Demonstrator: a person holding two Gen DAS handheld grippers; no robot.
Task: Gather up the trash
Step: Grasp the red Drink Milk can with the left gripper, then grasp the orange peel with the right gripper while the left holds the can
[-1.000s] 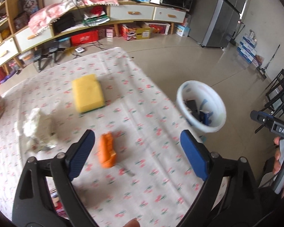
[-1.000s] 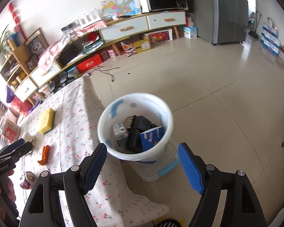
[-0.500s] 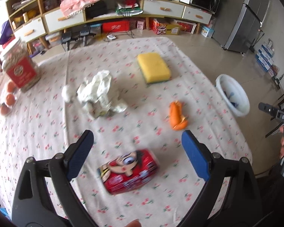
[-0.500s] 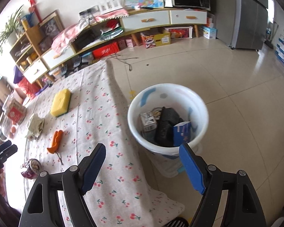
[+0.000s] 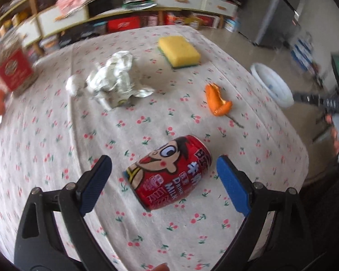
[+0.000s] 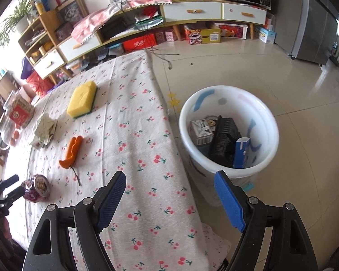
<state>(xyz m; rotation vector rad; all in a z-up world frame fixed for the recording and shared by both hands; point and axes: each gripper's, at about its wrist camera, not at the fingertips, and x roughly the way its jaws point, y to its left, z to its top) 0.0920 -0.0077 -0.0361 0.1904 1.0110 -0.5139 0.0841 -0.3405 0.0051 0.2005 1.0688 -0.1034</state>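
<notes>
Altogether the bench [image 5: 45, 149] carries one red milk can [image 5: 169, 172], one orange peel [image 5: 217, 102], one crumpled paper wad [image 5: 111, 75] and one yellow sponge [image 5: 179, 52]; one white bin [image 6: 228, 133] stands on the floor beside it. Lying on its side, the can sits between the spread fingers of the left tongs [image 5: 162, 180], untouched. Meanwhile the right tongs [image 6: 169, 199] hang released and empty over the bench edge, near the bin.

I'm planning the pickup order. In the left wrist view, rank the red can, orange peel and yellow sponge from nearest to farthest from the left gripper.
1. Red can: lying between the open left gripper's fingers.
2. Orange peel: farther out, to the right.
3. Yellow sponge: farthest, near the far table edge.
</notes>
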